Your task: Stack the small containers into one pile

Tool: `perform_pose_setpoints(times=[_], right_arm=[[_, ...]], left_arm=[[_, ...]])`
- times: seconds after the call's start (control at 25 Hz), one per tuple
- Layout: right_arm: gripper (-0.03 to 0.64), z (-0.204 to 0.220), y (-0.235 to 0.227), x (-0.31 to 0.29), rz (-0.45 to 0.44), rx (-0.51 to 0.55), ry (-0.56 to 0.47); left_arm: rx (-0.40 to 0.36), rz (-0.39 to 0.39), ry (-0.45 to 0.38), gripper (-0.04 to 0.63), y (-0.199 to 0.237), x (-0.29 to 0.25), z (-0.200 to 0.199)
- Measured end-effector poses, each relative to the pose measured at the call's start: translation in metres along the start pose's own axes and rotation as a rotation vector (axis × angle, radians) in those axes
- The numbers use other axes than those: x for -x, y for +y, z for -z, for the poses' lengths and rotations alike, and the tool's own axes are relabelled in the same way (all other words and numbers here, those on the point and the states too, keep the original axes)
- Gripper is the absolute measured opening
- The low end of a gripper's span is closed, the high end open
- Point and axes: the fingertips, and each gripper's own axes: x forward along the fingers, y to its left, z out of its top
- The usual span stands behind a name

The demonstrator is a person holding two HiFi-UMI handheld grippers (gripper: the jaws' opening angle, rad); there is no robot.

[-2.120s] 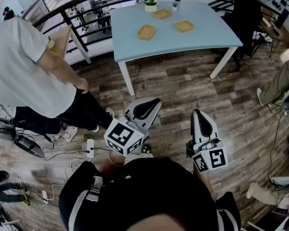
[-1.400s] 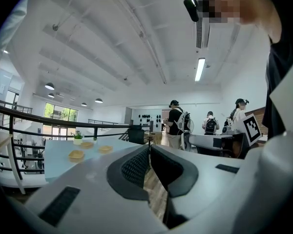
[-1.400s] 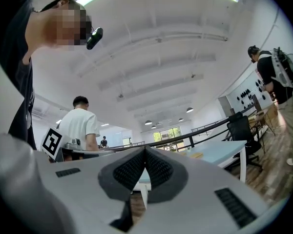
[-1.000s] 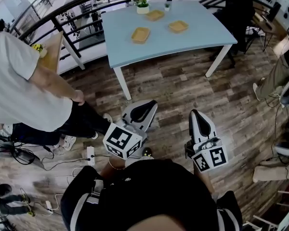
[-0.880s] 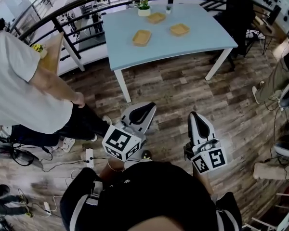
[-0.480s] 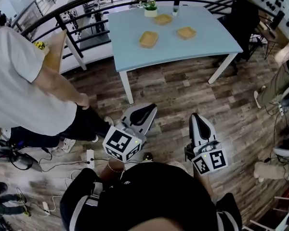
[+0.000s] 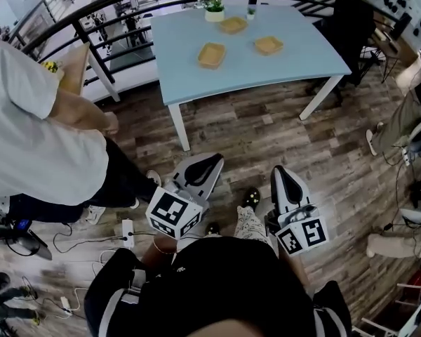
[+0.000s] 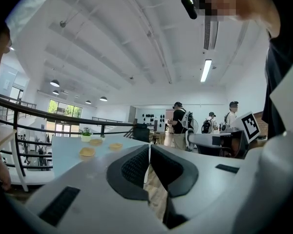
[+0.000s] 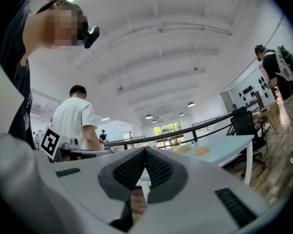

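Far tabletop (image 7: 302,48) with small containers (image 7: 212,55): probably light, stiff, rim-pinchable; left tongs (image 7: 212,161), right tongs (image 7: 278,173) pressed together, empty.

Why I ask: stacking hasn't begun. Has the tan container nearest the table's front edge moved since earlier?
No. The tan container keeps its spot in front of the potted plant on the blue table.

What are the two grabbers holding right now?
Nothing. The left gripper and the right gripper are both shut, with nothing between their jaws. The small containers lie on the blue table, away from both grippers.
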Motion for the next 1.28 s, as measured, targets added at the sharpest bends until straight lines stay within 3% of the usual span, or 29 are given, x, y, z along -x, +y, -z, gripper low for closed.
perform_pose_setpoints(times=[0.36, 0.84, 1.28], right_arm=[[0.002, -0.011, -0.05, -0.049, -0.099, -0.052, -0.037], [0.002, -0.021, -0.166, -0.113, -0.145, -0.105, -0.042], [0.002, -0.03, -0.236, -0.168, -0.232, -0.126, -0.028]], left_arm=[[-0.018, -0.106, -0.002, 0.023, 0.028, -0.041, -0.014], [-0.071, -0.18, 0.034, 0.023, 0.061, -0.158, -0.02], [-0.027, -0.274, 0.05, 0.023, 0.09, -0.229, -0.021]])
